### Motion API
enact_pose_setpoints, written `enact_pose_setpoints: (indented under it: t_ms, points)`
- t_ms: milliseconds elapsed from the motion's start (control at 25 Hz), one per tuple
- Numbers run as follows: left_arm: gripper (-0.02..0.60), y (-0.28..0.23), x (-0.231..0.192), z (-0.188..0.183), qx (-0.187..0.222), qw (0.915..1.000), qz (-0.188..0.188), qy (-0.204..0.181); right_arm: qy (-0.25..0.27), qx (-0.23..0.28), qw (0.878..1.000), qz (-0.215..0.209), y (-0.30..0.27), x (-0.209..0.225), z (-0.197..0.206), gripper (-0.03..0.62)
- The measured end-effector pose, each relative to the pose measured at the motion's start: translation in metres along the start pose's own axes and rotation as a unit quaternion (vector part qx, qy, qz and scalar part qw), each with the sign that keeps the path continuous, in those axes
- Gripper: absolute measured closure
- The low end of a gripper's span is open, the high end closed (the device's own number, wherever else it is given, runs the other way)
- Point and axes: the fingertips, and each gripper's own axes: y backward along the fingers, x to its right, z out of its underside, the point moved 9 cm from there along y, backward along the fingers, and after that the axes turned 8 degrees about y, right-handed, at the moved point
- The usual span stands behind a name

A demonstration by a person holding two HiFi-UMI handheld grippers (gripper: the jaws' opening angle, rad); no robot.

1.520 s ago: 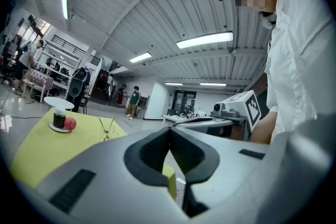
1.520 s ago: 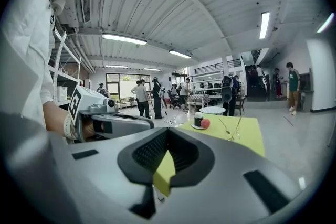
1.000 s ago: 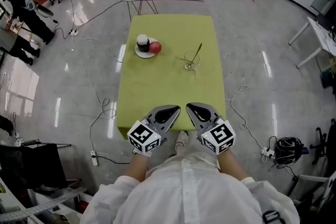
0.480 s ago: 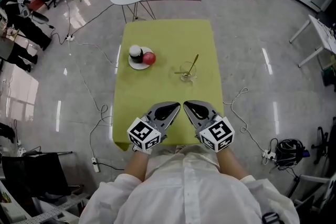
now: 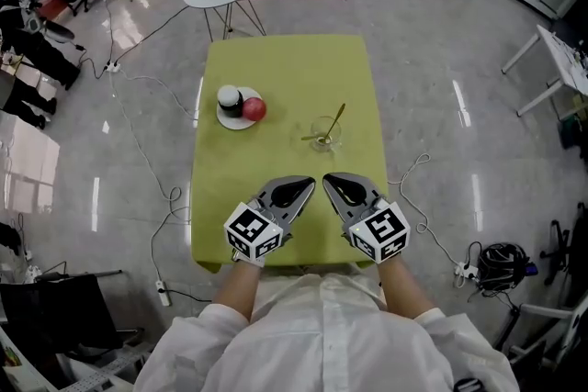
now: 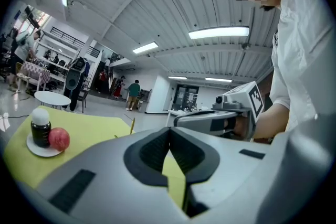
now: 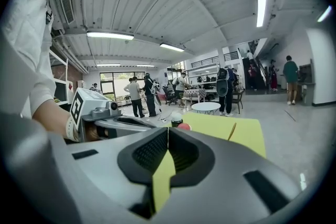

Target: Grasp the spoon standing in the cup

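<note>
- Here, at the left of the yellow-green table (image 5: pixel 285 69), a white plate (image 5: pixel 227 121) carries a dark jar (image 5: pixel 229 99) with a white lid. A red apple (image 5: pixel 254 109) lies just beside the jar on the same plate.
- The left gripper (image 5: pixel 303 188) hovers over the near edge of the table, well short of the plate. In the left gripper view its jaws stand pressed together at the tips with nothing between them.
- Right of the plate and apart from it stands the clear cup (image 5: pixel 325 135), about midway along the table. The spoon (image 5: pixel 336 119) stands in the cup with its bowl down and its golden handle leaning up and to the right. Neither gripper touches it.
- The right gripper (image 5: pixel 333 186) is held just beside the left one, also over the near edge, nearer than the cup. The right gripper view shows its jaws meeting at the tips and holding nothing, with the spoon handle beyond them.
</note>
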Motion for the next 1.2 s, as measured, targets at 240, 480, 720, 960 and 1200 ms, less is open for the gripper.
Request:
enact_pose_setpoints:
  t_ms: [240,480,720,960,1200]
  points:
    - [0.577,-0.01,-0.017,0.007,-0.019,0.9998,0.004,0.001,0.026,-0.024,0.999,0.018,-0.012,0.012,0.008,0.588]
    - [0.577,-0.013,-0.03,0.013,-0.035,0.9993,0.009,0.007,0.062,-0.06,0.996,0.026,-0.028,0.014,0.014,0.588]
    - [0.577,-0.014,-0.033,0.017,-0.035,0.9991,0.01,0.023,0.107,-0.095,0.989,0.03,-0.044,0.019,0.017,0.543]
    - [0.577,-0.016,-0.038,0.02,-0.032,0.9988,0.008,0.035,0.141,-0.122,0.982,0.042,-0.055,0.026,0.017,0.53]
    - [0.577,-0.014,-0.042,0.021,-0.033,0.9985,0.009,0.042,0.175,-0.15,0.972,0.044,-0.071,0.031,0.02,0.508]
